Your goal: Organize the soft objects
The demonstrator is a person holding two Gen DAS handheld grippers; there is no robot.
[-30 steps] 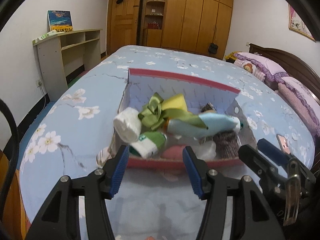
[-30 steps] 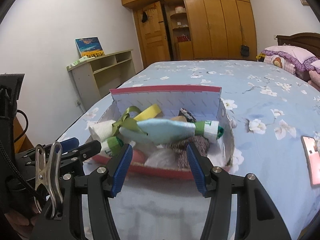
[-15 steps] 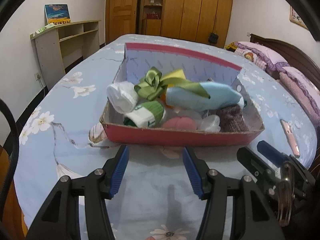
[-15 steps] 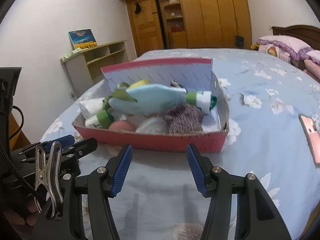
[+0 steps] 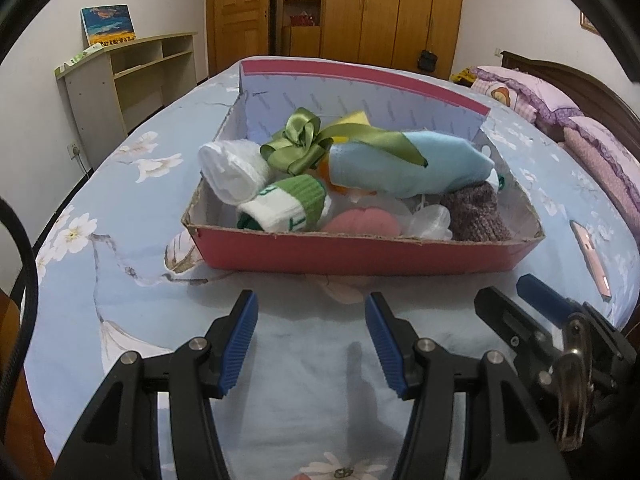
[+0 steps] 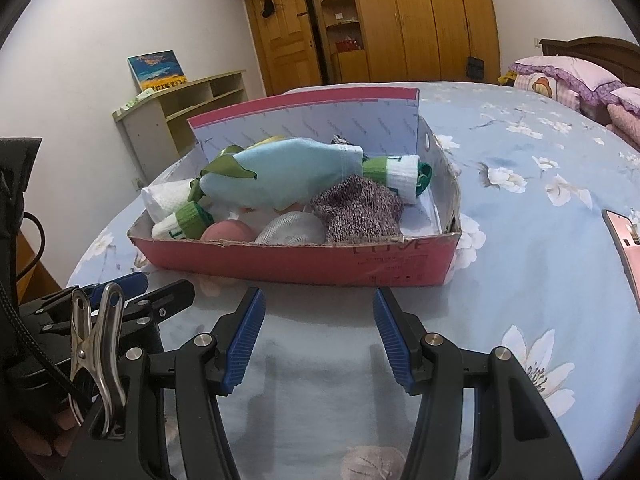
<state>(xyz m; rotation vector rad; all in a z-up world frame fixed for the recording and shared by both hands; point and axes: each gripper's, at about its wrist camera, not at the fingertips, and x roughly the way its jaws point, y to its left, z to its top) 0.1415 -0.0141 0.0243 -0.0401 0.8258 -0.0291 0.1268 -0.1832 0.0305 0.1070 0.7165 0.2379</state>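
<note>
A red cardboard box [image 5: 360, 254] [image 6: 304, 260] sits on the blue floral bed. It holds a light blue sock [image 5: 408, 168] [image 6: 280, 172], a green ribbon bow [image 5: 300, 144], a white rolled sock [image 5: 232, 168], a green-and-white sock [image 5: 288, 206], a pink ball [image 5: 360, 222] [image 6: 228, 232], a clear plastic piece [image 6: 292, 230] and a purple knit piece [image 5: 476, 212] [image 6: 360, 208]. My left gripper [image 5: 312, 344] is open and empty, in front of the box. My right gripper [image 6: 318, 344] is open and empty, also in front of the box.
A pink phone [image 5: 590, 258] [image 6: 624, 240] lies on the bed right of the box. Pillows [image 5: 524, 92] and a headboard are at the far right. A shelf unit [image 5: 128, 76] stands by the left wall, wardrobes at the back.
Both grippers have drawn back from the box and risen; the box now lies farther ahead of the open fingers. The items in the box have not moved.
</note>
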